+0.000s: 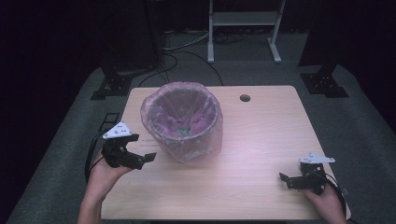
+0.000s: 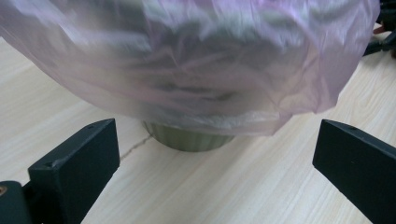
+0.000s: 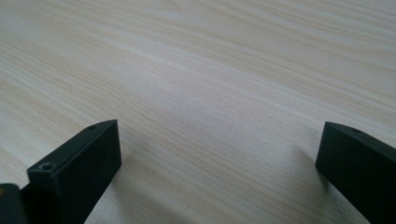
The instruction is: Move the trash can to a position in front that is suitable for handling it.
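Left of centre on the counter (image 1: 261, 154) stands the wastebasket (image 1: 186, 122) in its pink bag (image 2: 196, 70). The left gripper (image 1: 145, 158), jaws apart, approaches; probably grasping the bag's skirt comes next. The right gripper (image 1: 284, 179) waits, jaws apart.

The table (image 1: 252, 154) was pale wood with a fine, straight grain, broken by one small dark round hole (image 1: 244, 98) near its far edge. The bin (image 1: 186, 122) wore a translucent pink liner (image 2: 196, 56), crinkled and paling to whitish where light caught its folds; below the liner the bin's base (image 2: 191, 139) showed dull olive green. Both grippers, the left gripper (image 1: 140, 159) and the right gripper (image 1: 287, 179), were matte black, each topped by a light grey plate. The floor (image 1: 359, 135) around the table was dark grey carpet, with a white frame (image 1: 243, 21) behind.
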A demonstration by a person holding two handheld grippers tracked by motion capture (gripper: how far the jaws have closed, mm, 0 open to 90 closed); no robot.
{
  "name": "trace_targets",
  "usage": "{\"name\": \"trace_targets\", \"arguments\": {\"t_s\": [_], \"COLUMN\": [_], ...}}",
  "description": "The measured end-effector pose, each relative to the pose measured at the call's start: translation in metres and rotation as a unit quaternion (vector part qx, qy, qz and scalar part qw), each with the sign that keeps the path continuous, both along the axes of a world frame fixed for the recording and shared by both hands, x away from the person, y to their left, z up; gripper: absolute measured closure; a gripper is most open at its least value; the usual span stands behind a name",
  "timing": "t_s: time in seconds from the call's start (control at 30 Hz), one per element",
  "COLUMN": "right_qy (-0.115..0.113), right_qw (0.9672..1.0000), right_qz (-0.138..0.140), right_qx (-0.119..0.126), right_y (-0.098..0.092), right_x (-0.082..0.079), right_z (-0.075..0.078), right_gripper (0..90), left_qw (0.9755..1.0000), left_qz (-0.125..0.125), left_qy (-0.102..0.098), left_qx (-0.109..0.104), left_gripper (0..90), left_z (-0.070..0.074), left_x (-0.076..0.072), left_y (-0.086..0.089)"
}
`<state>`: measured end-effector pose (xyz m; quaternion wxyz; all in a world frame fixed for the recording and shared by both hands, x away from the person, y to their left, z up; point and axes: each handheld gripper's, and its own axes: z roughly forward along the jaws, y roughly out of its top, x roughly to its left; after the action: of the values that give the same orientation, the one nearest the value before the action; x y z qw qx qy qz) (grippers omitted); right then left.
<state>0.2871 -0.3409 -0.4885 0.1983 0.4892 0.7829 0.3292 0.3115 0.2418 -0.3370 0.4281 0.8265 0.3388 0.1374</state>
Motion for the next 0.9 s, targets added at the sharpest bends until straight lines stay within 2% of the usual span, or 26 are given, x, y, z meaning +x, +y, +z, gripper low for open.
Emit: {"name": "trace_targets", "arguments": {"t_s": [0.17, 0.57, 0.9], "right_qy": [0.000, 0.000, 0.000], "right_qw": [1.0000, 1.0000, 1.0000], "right_qz": [0.000, 0.000, 0.000], "right_qx": [0.000, 0.000, 0.000], "right_y": [0.000, 0.000, 0.000], "right_x": [0.000, 0.000, 0.000], "right_z": [0.000, 0.000, 0.000], "right_gripper": [0.0, 0.0, 0.0], "left_qw": [1.0000, 0.9999, 0.9999], "left_qz": [0.005, 0.010, 0.012], "left_qy": [-0.007, -0.004, -0.001], "left_qx": [-0.002, -0.001, -0.007], "left_gripper": [0.0, 0.0, 0.0], "left_z": [0.015, 0.041, 0.049], "left_x": [0.005, 0.027, 0.049], "left_y": [0.003, 0.002, -0.004]}}
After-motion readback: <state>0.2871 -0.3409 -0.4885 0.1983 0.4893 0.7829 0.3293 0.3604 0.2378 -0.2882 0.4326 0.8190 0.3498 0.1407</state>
